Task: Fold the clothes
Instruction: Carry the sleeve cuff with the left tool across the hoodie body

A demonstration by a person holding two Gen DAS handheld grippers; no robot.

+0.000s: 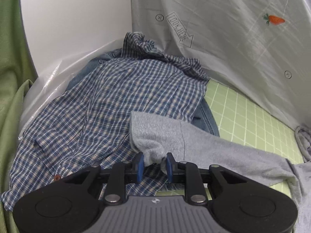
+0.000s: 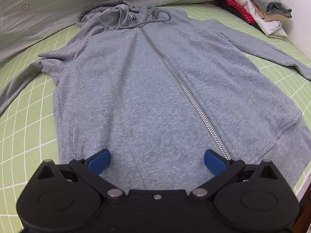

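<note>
**One hoodie, two grippers**

One grey zip hoodie [image 2: 155, 89] is laid flat, front up, on the green grid mat [image 2: 25, 128]. Its sleeve cuff [image 1: 153, 147] is pinched between the narrowed pads of the left gripper [image 1: 155, 164], over one plaid shirt [image 1: 101, 97]. The right gripper [image 2: 157, 160] is held wide above the hem. One folded stack [image 2: 258, 9] is seen at the mat's far corner.

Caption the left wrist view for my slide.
Left gripper pinches the grey hoodie's sleeve cuff beside a checked shirt.
</note>
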